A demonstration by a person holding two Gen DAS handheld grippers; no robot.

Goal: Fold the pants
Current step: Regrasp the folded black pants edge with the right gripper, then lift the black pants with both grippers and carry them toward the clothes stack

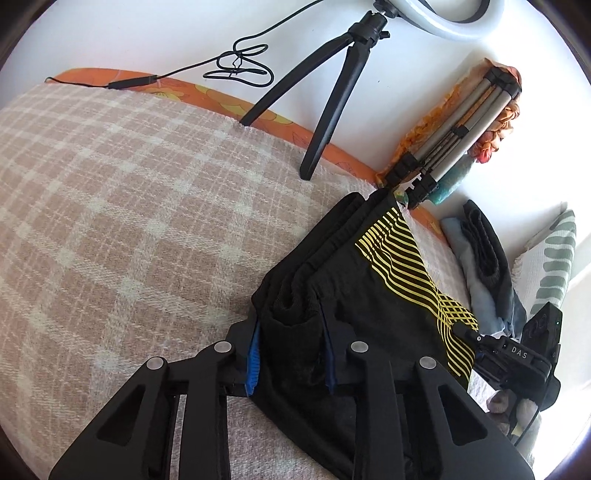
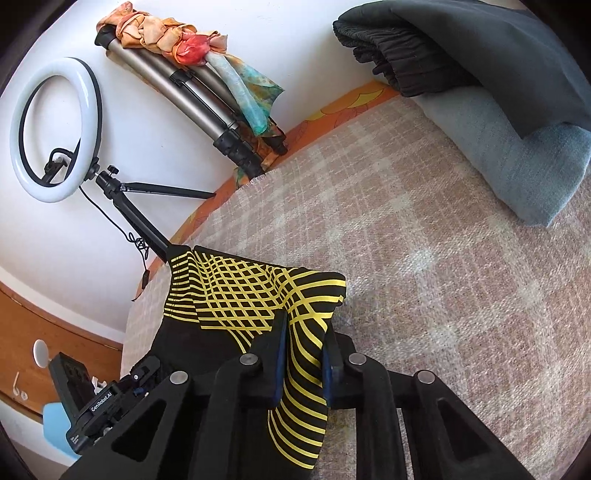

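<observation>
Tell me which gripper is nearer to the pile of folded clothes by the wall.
Right, judging by the views. The right gripper, shut on the black pants, faces the folded clothes across bare blanket. The left gripper grips the pants farther away, with the right gripper's body lying toward the pile.

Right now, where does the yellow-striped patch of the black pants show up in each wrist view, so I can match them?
Left wrist: the yellow-striped patch runs down the right of centre, right of the left hand-held gripper, which is shut on plain black fabric.
Right wrist: the patch sits at lower centre, pinched by the right hand-held gripper.
Shared landmark: the ring light by the wall.
</observation>
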